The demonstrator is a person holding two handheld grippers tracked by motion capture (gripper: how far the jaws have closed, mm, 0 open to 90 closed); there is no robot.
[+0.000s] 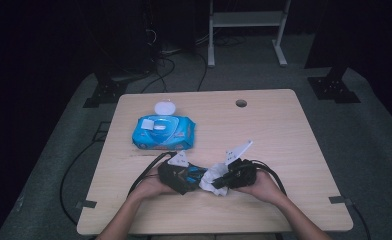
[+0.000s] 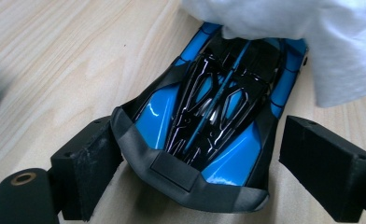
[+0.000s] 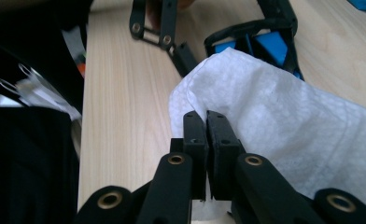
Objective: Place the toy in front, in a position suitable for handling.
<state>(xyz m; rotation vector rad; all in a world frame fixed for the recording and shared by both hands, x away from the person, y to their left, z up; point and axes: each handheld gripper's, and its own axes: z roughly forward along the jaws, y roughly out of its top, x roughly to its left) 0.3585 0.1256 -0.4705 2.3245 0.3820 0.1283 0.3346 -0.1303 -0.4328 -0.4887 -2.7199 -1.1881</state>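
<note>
Scene: a pale wooden surface [image 1: 264, 130] seen from above, with a person's forearms coming in from the near edge and a set of tongs in each hand.
Left tongs: the left tongs [image 2: 190, 154] stand spread wide around the near end of a toy car; in the left gripper view the left jaw lies close against the car's dark bumper, while a gap shows between the right jaw and the car.
Toy car: the blue and black toy car [image 2: 214, 112] sits on the surface near the person's edge, between the two hands, glossy on top with a matte dark grey bumper toward the left tongs.
Right tongs: the right tongs [image 3: 205, 122] are pressed together, pinching the edge of a white wipe between their jaws.
White wipe: the white wipe [image 3: 284, 126], textured and crumpled, drapes over the far end of the toy car and trails onto the surface beside it.
Hands: the left hand [image 1: 151, 186] and the right hand [image 1: 264, 186] rest low, close together near the front edge.
Wipe packet: a blue wipe packet [image 1: 164, 132] lies farther back on the left, well apart from the car, its round white lid [image 1: 165, 108] flipped open behind it.
Surroundings: dark floor with cables and stand legs around the surface.
</note>
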